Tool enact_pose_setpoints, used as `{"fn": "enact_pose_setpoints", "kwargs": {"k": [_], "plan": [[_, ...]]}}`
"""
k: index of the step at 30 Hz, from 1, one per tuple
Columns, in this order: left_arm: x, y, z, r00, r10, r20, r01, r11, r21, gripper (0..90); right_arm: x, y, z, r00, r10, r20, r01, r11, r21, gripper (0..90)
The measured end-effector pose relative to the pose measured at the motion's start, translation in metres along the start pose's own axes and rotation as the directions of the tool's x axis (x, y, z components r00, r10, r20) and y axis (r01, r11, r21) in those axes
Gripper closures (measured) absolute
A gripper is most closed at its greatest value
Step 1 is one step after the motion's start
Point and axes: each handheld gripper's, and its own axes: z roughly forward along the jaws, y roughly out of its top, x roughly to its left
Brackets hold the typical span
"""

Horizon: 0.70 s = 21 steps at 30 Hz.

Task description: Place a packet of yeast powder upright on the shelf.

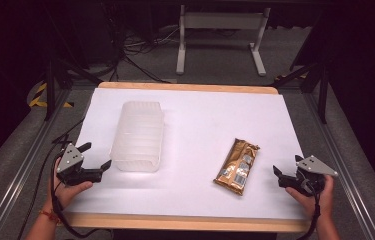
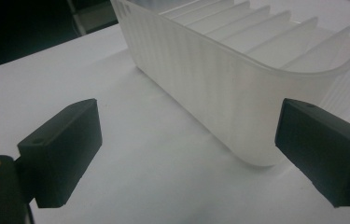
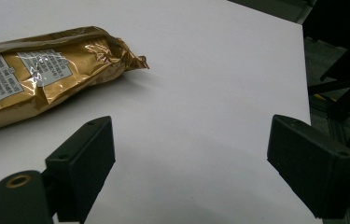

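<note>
Left tongs (image 1: 96, 156): mine, spread wide, pinching nothing, just beside the near corner of the ribbed plastic bin (image 1: 138, 135).
Right tongs (image 1: 287, 172): also spread and empty, near the table's right edge.
Gold packet (image 1: 237, 166): flat on the white table (image 1: 200, 120), between bin and right tongs (touching neither).
Step, as I judge it: reach for the packet.
Doing it well: I'd approach low, straddle its narrow width, close gently so the foil doesn't slip.

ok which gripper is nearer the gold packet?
Right. The right gripper sits just right of the gold packet, jaws open; the left gripper is across the table beside the translucent bin.
</note>
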Motion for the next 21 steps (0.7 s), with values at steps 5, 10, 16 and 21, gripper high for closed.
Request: {"fn": "enact_pose_setpoints", "kwargs": {"k": [5, 10, 16, 21], "plan": [[-0.002, -0.003, -0.005, 1.0, 0.001, -0.002, -0.001, 1.0, 0.005, 8.4, -0.002, 0.004, 0.0, 0.9997, 0.015, -0.017, -0.015, 1.0, -0.015, 19.0], [-0.002, -0.004, -0.009, 1.0, 0.005, 0.001, -0.005, 1.0, 0.001, 8.4, -0.001, 0.01, 0.001, 0.9994, 0.028, -0.022, -0.029, 0.999, -0.033, 20.1], [-0.002, -0.004, -0.011, 1.0, -0.001, -0.004, 0.001, 1.0, -0.003, 8.5, 0.0, 0.01, 0.001, 0.9978, 0.048, -0.046, -0.05, 0.998, -0.038, 22.0], [-0.004, -0.005, -0.013, 0.9999, 0.011, -0.002, -0.011, 0.9999, 0.002, 8.4, 0.0, 0.014, 0.001, 0.9957, 0.069, -0.062, -0.072, 0.996, -0.048, 22.6]]}}
